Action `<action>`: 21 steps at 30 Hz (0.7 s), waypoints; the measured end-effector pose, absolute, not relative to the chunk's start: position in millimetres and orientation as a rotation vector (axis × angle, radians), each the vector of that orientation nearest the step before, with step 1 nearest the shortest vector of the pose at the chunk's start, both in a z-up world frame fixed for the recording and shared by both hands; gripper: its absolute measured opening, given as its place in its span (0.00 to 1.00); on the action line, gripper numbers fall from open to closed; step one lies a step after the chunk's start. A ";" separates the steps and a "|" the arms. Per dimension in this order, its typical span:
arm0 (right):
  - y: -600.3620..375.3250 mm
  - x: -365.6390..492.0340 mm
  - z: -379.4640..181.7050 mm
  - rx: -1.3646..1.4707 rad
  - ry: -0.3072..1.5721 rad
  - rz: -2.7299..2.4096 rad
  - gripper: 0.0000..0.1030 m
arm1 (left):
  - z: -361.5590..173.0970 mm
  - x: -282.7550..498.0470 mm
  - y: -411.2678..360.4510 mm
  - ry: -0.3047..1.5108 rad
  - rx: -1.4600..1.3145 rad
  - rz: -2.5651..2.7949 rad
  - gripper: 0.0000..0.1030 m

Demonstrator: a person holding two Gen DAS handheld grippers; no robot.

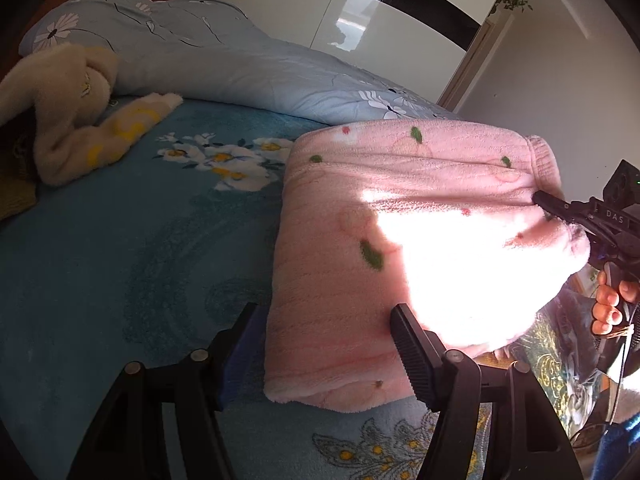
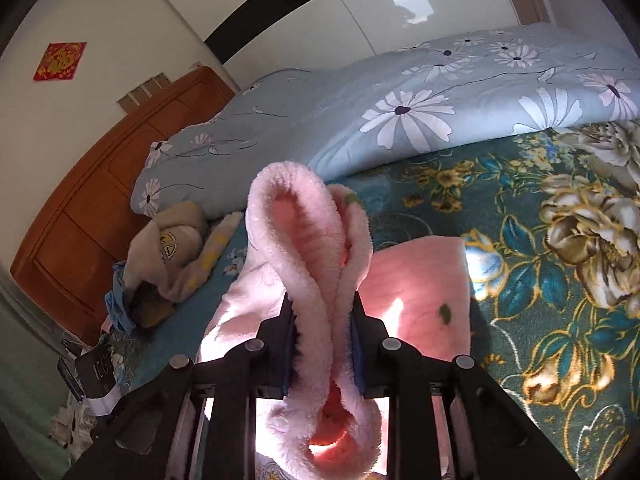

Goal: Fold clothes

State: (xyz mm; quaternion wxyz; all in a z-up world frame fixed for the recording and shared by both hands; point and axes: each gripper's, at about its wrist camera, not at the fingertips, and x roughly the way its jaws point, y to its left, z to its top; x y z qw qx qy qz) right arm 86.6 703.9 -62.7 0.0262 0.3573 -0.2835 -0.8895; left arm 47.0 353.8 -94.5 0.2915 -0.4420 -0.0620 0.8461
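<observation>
Bed blanket (image 1: 120, 240) teal, floral | pink fleece (image 1: 400, 220): right gripper (image 2: 322, 320) jaws clamped | left gripper (image 1: 324, 340) jaws apart

looks like a bedroom in someone's home: a bed with a teal flowered blanket (image 2: 540, 240), a rolled-up light blue daisy quilt (image 2: 400, 112), a wooden headboard (image 2: 80, 208), glossy white wardrobe doors (image 1: 280, 12) and a red paper charm (image 2: 60, 61) on the wall.

A pale blue daisy quilt (image 2: 400, 92) is lying bunched along my bed's teal floral blanket (image 1: 120, 248), a cream plush toy (image 1: 68, 120) is slumping beside it, and a red paper square (image 2: 60, 61) is hanging on the wall.
</observation>
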 end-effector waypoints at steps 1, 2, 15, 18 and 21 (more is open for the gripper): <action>711.6 85.0 -73.4 1.136 -0.930 -2.731 0.24 | -95.3 47.1 354.1 -0.165 -1.182 2.251 0.68; 717.3 83.0 -87.9 1.184 -0.980 -2.707 0.24 | -96.9 46.9 354.2 -0.162 -1.189 2.247 0.68; 726.5 95.1 -85.6 1.308 -0.878 -2.788 0.44 | -67.7 47.0 347.1 -0.079 -1.050 2.306 0.68; 713.5 91.7 -53.1 1.260 -0.688 -2.869 0.44 | -56.3 41.8 361.8 -0.038 -1.001 2.301 0.68; 681.2 67.0 -38.6 1.266 -0.488 -2.839 0.44 | -57.4 40.7 387.5 0.016 -1.002 2.253 0.68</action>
